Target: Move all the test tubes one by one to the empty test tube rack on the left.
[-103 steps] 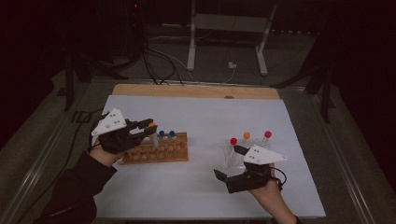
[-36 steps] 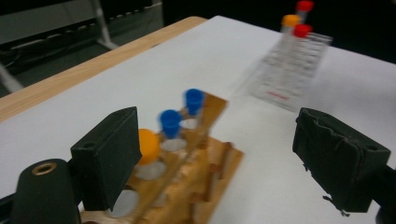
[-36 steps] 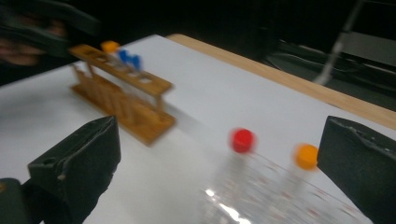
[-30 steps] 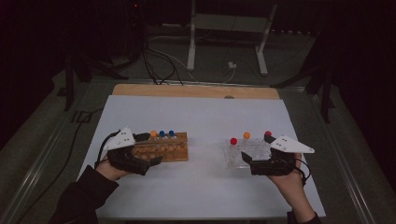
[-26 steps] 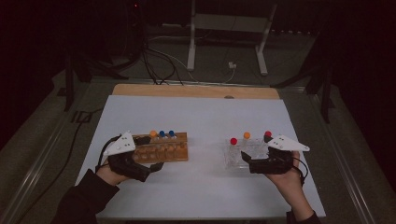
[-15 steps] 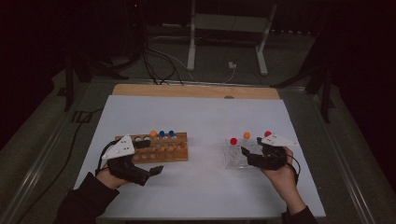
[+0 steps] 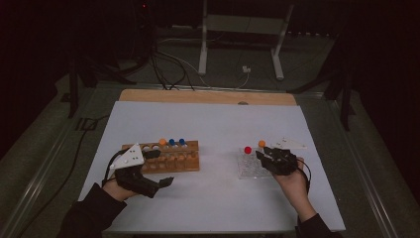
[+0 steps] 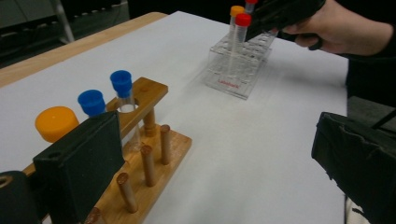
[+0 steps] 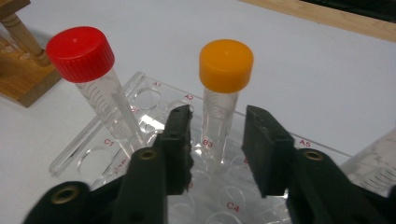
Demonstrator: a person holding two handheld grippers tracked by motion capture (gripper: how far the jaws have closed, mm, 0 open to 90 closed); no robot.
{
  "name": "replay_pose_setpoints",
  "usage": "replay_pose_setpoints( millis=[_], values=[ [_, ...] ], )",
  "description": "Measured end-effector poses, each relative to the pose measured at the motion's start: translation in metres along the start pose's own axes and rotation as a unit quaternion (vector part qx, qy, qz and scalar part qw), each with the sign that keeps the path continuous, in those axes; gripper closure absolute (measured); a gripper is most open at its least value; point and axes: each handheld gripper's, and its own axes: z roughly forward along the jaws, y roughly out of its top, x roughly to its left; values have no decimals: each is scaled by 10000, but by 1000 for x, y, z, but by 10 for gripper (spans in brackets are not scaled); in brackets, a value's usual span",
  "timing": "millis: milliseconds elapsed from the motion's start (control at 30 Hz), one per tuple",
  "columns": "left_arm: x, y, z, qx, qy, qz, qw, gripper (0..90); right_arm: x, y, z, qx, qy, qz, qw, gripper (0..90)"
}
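Observation:
A clear plastic rack at the right holds a red-capped tube and an orange-capped tube. My right gripper reaches into it from the right. In the right gripper view the jaws of the right gripper flank the orange-capped tube. They have just been closing, and slim gaps remain on both sides. The red-capped tube stands to its left. My left gripper lies wide open at the front of the wooden rack, one jaw against it.
The wooden rack carries two blue-capped tubes and an orange-capped one. Another tube stands at the right edge of the right gripper view. A white sheet covers the table, with a wooden strip along the far edge.
My right gripper has moved left and down onto the clear rack, and its jaws have narrowed around the orange-capped tube. The left gripper has stayed beside the wooden rack over the last second.

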Motion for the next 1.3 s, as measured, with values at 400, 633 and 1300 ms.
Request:
replay_pose_setpoints(
  millis=[400, 633, 1300],
  values=[
    [0, 0, 0, -4, -20, -17, 10000, 30, 2, 4, 1, 13, -112, -52, 9999, 745],
    [1, 0, 0, 5, -18, -21, 10000, 30, 2, 11, -14, -235, -109, -38, 9997, 746],
    [-4, 6, -3, -54, -80, 20, 10000, 30, 26, 28, -87, -659, 226, -422, 9967, 746]
  ],
)
